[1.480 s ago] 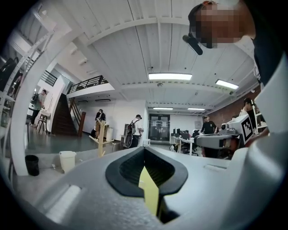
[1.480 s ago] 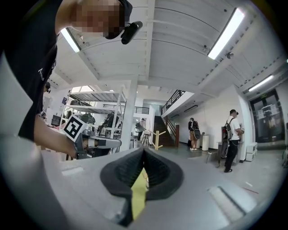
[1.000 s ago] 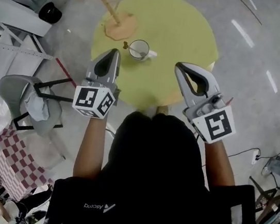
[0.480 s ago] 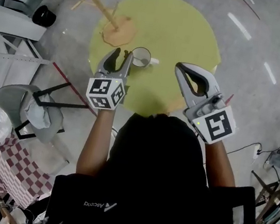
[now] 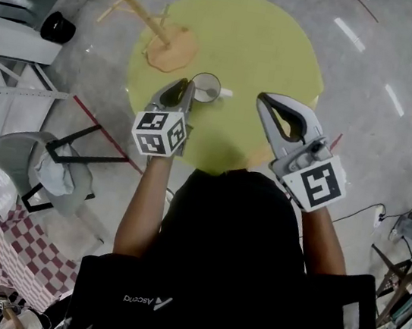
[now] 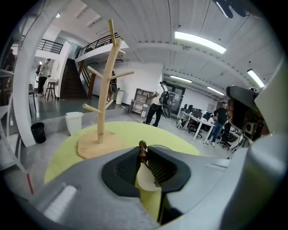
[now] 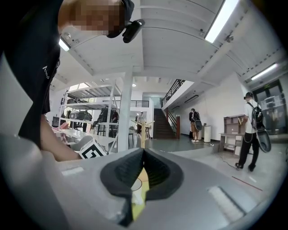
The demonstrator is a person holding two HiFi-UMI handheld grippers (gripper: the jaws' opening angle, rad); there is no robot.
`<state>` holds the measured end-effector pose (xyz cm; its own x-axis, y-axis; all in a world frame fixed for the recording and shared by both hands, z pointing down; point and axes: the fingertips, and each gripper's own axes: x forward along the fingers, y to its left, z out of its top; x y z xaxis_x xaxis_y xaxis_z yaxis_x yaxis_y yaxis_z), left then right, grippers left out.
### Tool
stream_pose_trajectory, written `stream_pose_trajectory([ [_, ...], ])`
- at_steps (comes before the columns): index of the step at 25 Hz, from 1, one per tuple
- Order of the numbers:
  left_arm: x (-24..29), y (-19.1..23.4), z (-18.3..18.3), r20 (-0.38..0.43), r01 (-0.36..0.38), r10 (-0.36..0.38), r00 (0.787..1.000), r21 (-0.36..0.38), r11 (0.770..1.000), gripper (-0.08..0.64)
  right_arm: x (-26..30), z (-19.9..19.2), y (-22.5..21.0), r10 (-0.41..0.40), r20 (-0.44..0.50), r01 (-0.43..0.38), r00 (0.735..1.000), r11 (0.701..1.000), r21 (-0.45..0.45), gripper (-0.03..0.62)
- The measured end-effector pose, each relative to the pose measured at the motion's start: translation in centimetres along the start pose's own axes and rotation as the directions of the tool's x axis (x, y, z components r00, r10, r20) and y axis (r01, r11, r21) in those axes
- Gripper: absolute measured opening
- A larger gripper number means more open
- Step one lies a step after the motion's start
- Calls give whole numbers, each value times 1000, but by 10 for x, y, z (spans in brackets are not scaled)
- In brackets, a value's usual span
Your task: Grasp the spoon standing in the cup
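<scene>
The round yellow-green table (image 5: 269,47) carries everything, with a wooden rack (image 5: 170,43) near its far left edge and the cup (image 5: 205,88) just in front of that. Judging by how things lie, the task is nearly done. The left claw (image 5: 185,88) is down at the cup's left rim and has the spoon (image 6: 142,150), which stands upright in the cup. What seems left is only to make the hold firm, as nothing shows the spoon lifted out. The right claw (image 5: 266,101) hangs to the right of the cup, apart from it, and takes no part. The left claw's jaws have just been closing. The left gripper view shows them almost together, with the brown top of the spoon's handle pinched between their tips and touched on both sides. A thin slit stays open beneath it. The right claw is closed, its tips meeting with nothing between them.
</scene>
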<state>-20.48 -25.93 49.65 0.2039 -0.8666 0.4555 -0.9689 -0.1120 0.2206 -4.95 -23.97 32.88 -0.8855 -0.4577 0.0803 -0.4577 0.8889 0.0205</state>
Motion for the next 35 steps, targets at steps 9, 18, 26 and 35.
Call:
stream_pose_trajectory([
  [9, -8, -15, 18, 39, 44, -45, 998, 27, 999, 55, 0, -1, -3, -2, 4, 2, 1000, 1000, 7, 3],
  [18, -57, -47, 78, 185, 69, -89, 979, 112, 991, 55, -3, 11, -4, -1, 41, 1, 999, 1000, 1, 3],
  [26, -103, -61, 120, 298, 62, -108, 948, 158, 986, 55, -7, 21, -3, -5, 74, 5, 997, 1000, 3, 3],
  [35, -130, -73, 135, 346, 60, -121, 931, 182, 982, 55, -16, 25, 7, -22, 97, 23, 995, 1000, -5, 3],
])
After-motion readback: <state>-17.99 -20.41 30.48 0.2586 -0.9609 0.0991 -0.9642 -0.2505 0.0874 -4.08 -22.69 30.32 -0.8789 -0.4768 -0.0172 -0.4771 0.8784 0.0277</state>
